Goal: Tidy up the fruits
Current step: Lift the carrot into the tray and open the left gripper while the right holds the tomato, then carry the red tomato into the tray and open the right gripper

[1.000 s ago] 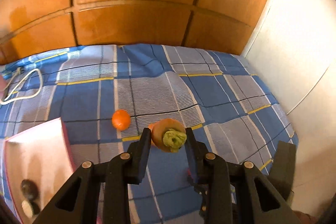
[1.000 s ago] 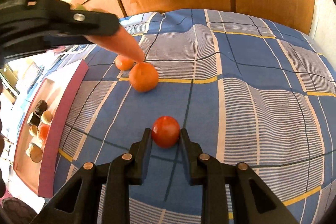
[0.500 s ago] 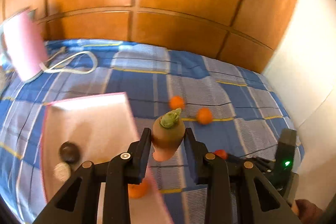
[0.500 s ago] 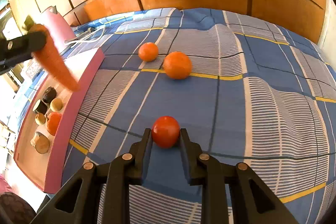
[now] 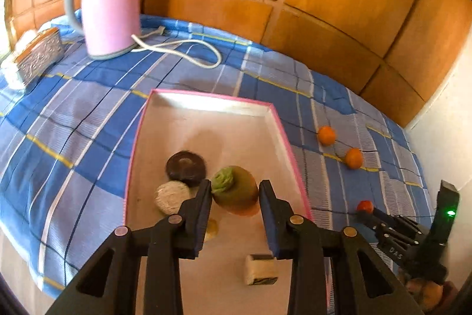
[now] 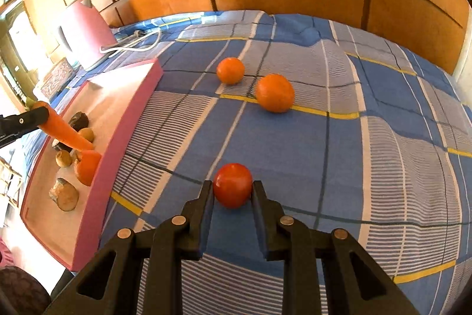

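Here the left gripper (image 5: 235,198) pinches a carrot (image 5: 234,188) between its jaws, leafy end up, above the pink tray (image 5: 290,149). At four o'clock, the right gripper's (image 6: 232,197) jaws clamp a tomato (image 6: 232,185) over the bed.

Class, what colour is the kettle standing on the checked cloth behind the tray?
Pink, with a grey handle; the kettle shows best in the left wrist view.

The carrot (image 5: 236,191) shows only its leafy butt end, its taper hidden behind itself; the small round pieces (image 6: 63,158) in the pink tray (image 6: 129,120) remain unidentifiable.
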The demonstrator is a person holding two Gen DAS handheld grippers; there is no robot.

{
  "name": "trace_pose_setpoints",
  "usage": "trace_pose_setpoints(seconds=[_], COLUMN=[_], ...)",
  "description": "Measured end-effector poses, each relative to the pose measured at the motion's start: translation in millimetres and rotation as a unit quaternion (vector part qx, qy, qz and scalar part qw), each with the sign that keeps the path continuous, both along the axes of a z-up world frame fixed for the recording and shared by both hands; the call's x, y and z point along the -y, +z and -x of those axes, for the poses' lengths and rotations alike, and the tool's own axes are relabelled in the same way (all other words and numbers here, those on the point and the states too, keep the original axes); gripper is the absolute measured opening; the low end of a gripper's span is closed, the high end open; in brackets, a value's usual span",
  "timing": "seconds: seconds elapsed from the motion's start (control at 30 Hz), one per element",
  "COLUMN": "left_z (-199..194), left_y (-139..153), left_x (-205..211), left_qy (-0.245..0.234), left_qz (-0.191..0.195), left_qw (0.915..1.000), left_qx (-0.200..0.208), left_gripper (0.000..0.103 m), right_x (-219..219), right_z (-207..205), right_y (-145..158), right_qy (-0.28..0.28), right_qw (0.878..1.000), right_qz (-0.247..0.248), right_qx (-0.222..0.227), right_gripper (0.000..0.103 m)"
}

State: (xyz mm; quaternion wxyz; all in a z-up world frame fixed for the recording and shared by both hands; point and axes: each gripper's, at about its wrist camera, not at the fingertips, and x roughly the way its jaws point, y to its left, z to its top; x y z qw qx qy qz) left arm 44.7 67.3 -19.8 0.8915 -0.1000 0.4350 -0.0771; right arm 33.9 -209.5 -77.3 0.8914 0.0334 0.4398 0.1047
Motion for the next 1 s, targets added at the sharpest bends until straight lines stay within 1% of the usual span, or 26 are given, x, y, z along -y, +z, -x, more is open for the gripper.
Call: trace_pose_setpoints(seconds=[0.1,0.17,0.23,0.3,0.43,0.6,0.7,0.8,0.9,0.97,1.0], left_z=[4,8,12,16,19,23,26,27,29,30,30], left_y=[-2,-2,0,1,0,-5,-5,-3,-2,-2,-3], left_x=[-10,-18,-27,-35,-43,-39,-34,-32,-32,-32,-33], left_qy=[0.019,0.032,0.048,0.065,0.083,0.085,0.082,0.079,0.08,0.081,0.082], left_qz=[0.009,0.017,0.022,0.016,0.005,-0.011,-0.024,-0.035,-0.04,-0.041,-0.042], left_qw=[0.9998,0.9993,0.9986,0.9978,0.9965,0.9962,0.9963,0.9963,0.996,0.9958,0.9957], left_qx=[-0.005,-0.004,-0.001,0.0,-0.003,-0.01,-0.006,0.0,0.006,0.006,0.005], left_gripper=[0.035,0.04,0.042,0.042,0.051,0.055,0.055,0.055,0.062,0.062,0.063], right_x=[-7,-14,-22,-30,-52,-80,-95,-106,-119,-125,-130], right_z=[2,4,5,6,6,3,-2,-9,-20,-29,-33], right_y=[5,11,15,19,27,35,39,41,41,39,37], right_qy=[0.012,0.025,0.038,0.053,0.09,0.131,0.149,0.159,0.163,0.161,0.161], right_qw=[1.0,1.0,0.999,0.998,0.995,0.99,0.987,0.986,0.985,0.985,0.985], right_qz=[-0.005,-0.009,-0.015,-0.023,-0.036,-0.05,-0.056,-0.059,-0.059,-0.06,-0.058], right_qx=[0.004,0.007,0.009,0.009,0.008,0.005,0.004,0.005,0.005,0.002,0.002], right_gripper=[0.025,0.025,0.026,0.025,0.025,0.026,0.026,0.026,0.026,0.026,0.029])
